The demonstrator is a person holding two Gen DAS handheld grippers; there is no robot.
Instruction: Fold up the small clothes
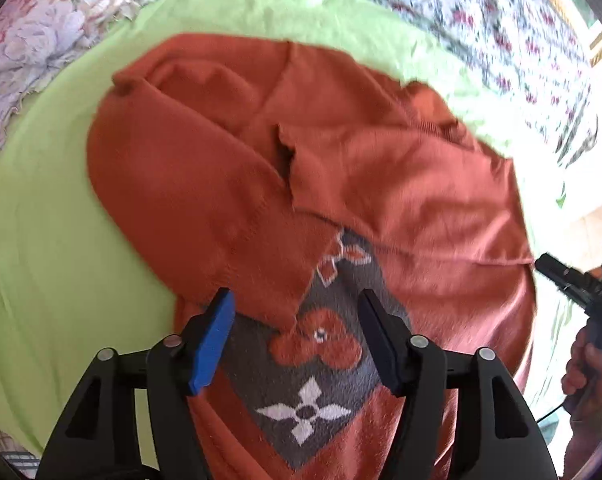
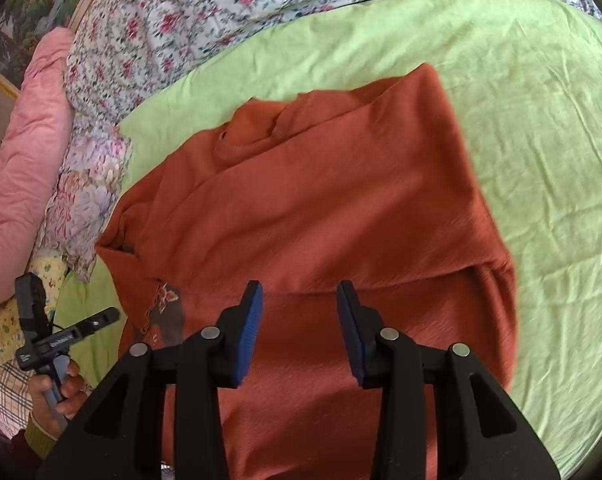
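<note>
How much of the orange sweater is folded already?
Partly folded: the orange sweater lies on the green sheet with both sides turned in over the grey flower pattern. Nothing is in hand: the left gripper and right gripper are open above it. A final fold probably remains.

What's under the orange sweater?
The sweater lies on a green sheet, which shows all round it. Its folded-over sleeves cover most of the grey patterned front. Whatever lies between the layers, and the sheet beneath, is hidden.
</note>
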